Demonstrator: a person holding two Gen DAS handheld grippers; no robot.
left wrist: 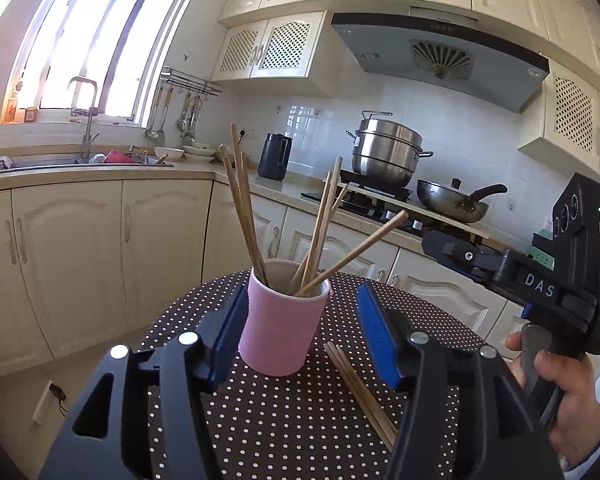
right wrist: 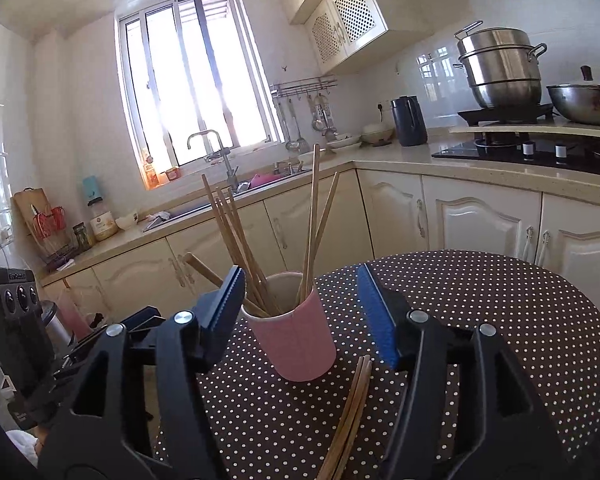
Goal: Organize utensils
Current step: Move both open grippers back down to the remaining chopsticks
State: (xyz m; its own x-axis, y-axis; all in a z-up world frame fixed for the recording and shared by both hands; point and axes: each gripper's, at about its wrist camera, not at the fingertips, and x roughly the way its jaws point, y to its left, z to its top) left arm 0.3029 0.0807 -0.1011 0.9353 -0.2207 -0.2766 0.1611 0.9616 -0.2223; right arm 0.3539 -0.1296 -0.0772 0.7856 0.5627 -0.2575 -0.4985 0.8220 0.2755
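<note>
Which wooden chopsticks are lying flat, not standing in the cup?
The wooden chopstick bundle on the polka-dot tablecloth, beside the pink cup; others stand inside.

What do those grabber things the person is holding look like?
Each is black plastic with two chunky fingers tipped in ridged bright blue pads and round silver screws. From the left gripper view, the right gripper's side shows white "DAS" lettering and a small green light, and a bare hand holds its handle. The right gripper looks the same.
</note>
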